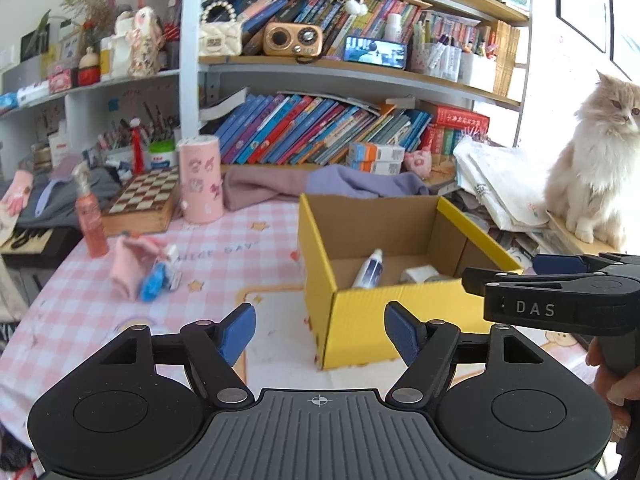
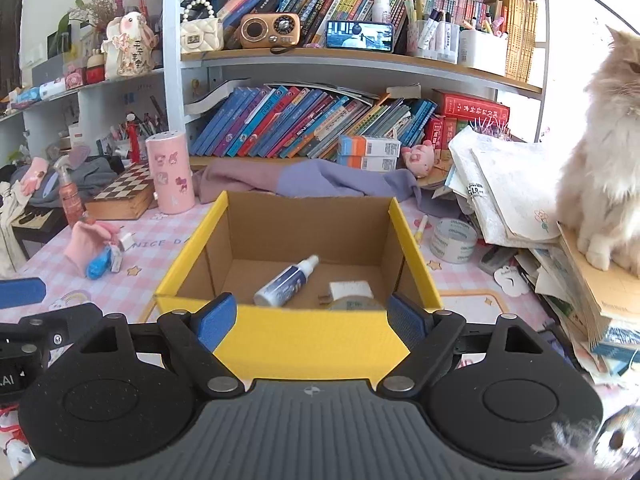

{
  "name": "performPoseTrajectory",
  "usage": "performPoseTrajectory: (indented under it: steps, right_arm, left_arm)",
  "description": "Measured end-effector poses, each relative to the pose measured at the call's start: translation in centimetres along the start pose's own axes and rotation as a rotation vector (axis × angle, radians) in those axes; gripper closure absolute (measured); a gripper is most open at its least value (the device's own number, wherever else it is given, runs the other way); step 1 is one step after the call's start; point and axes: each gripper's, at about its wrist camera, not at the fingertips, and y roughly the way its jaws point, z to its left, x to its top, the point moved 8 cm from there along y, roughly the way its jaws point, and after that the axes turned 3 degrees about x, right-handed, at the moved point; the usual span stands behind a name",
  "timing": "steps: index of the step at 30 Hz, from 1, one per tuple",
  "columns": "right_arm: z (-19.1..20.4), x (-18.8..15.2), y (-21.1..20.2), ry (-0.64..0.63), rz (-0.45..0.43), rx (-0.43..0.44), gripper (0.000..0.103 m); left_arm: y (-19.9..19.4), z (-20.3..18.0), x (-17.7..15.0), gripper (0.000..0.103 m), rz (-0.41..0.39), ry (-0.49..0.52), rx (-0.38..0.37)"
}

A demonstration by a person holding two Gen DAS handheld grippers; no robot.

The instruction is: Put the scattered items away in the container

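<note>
Both grippers hang in front of the yellow cardboard box with nothing between their blue pads: the left gripper has its jaws well apart and empty, and the right gripper likewise stands wide and holds nothing. The step in hand looks like going out for the next loose item, and the sensible split is by side. The left gripper is nearer the small heap on the checked desk, left of the box: a pink glove with a blue object and a small white piece lying against it. These touch one another, so the jaws should come down over one item alone, preferably the blue one at its free end, to avoid dragging the glove along. The right gripper is better placed for the roll of clear tape and the pen just right of the box; the tape wants a grip across its wall, not its hollow. A long-haired cat sits on the papers close by, so movements there should be slow. The box itself is open-topped, yellow outside and plain brown inside, and already holds a white-and-blue spray bottle lying on its side and a white plug-like item beside it, with plenty of floor left.
</note>
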Motion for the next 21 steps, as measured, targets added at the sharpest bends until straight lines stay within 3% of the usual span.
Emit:
performPoseTrajectory:
  steps: [10, 21]
  right_arm:
    - [3.2, -1.9, -2.6, 0.016, 0.001, -0.012, 0.021]
    - [6.7, -5.1, -4.3, 0.050, 0.076, 0.024, 0.021]
  left_arm:
    - [-2.1, 3.4, -2.4, 0.029, 0.036, -0.046, 0.051]
    - [-4.5, 5.6, -4.9, 0.025, 0.078, -0.051, 0.076]
